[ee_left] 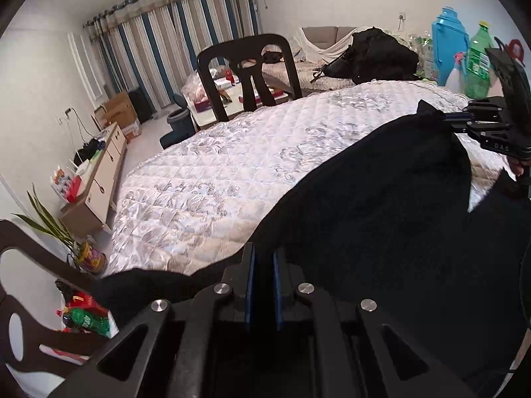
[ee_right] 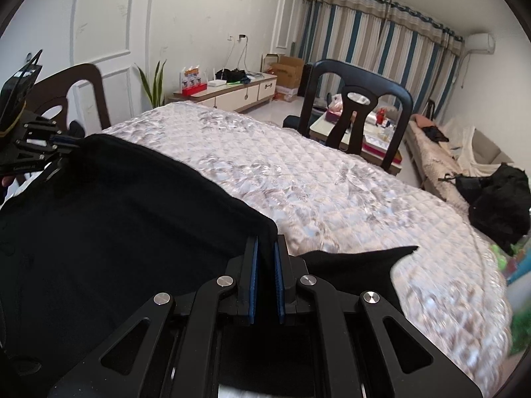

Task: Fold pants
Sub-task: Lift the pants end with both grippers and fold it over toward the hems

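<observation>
Black pants [ee_left: 381, 219] hang lifted over a table with a quilted white cover [ee_left: 232, 152]. In the left wrist view my left gripper [ee_left: 264, 257] is shut, its blue pads pinching one corner of the pants' edge. My right gripper [ee_left: 443, 117] shows at the far right, clamped on the other corner. In the right wrist view the right gripper [ee_right: 265, 243] is shut on the pants [ee_right: 116, 232], and the left gripper [ee_right: 68, 139] holds the far corner at the left. The edge stretches taut between them. A loose flap [ee_right: 358, 265] lies on the cover [ee_right: 332, 182].
A dark chair [ee_left: 249, 69] stands at the table's far side and another chair [ee_right: 73, 96] at its side. Plastic bottles [ee_left: 478, 63] and a blue jug [ee_left: 448, 43] sit at the table's far right. A black bag [ee_right: 501, 205] lies on a sofa; a low cabinet [ee_right: 232, 93] lines the wall.
</observation>
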### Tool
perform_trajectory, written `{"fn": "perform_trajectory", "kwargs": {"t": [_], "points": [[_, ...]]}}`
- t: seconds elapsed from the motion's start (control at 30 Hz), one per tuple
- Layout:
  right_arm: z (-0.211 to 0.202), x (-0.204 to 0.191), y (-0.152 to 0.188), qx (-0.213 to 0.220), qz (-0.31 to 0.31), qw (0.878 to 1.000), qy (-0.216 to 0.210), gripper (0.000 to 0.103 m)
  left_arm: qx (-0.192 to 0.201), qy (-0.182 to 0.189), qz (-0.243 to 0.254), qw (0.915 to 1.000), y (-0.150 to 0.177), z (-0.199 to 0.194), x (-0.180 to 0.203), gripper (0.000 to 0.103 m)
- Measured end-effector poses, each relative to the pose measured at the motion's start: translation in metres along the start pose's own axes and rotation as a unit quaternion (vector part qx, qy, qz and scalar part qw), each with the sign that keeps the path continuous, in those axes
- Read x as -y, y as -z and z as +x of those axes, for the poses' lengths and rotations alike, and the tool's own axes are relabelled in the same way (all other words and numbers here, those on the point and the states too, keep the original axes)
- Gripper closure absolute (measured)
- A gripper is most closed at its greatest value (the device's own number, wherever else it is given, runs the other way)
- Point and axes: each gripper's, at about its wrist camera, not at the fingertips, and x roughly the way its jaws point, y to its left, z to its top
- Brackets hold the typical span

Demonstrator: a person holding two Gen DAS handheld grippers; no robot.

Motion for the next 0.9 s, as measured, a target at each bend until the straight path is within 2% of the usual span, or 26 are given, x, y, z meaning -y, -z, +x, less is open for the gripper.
{"fn": "perform_trajectory", "kwargs": {"t": [0.3, 0.57, 0.77, 0.9], "points": [[-0.061, -0.035, 0.032, 0.000, -0.021, 1.000, 0.020, 0.097, 0.038, -0.011, 0.002, 0.9992, 0.032, -0.059, 0.022, 0.092], [-0.108, -0.066, 0.072, 0.010, -0.011, 1.000, 0.028, 0.097, 0.057, -0.012, 0.018, 0.9981, 0.072, -0.104, 0.055, 0.092], [-0.133, -0.082, 0.101, 0.020, 0.016, 0.999, 0.030, 0.097, 0.062, -0.002, 0.023, 0.9978, 0.104, -0.123, 0.079, 0.092], [-0.140, -0.088, 0.118, 0.018, 0.033, 0.999, 0.029, 0.097, 0.055, 0.006, 0.007, 0.9984, 0.120, -0.127, 0.086, 0.092]]}}
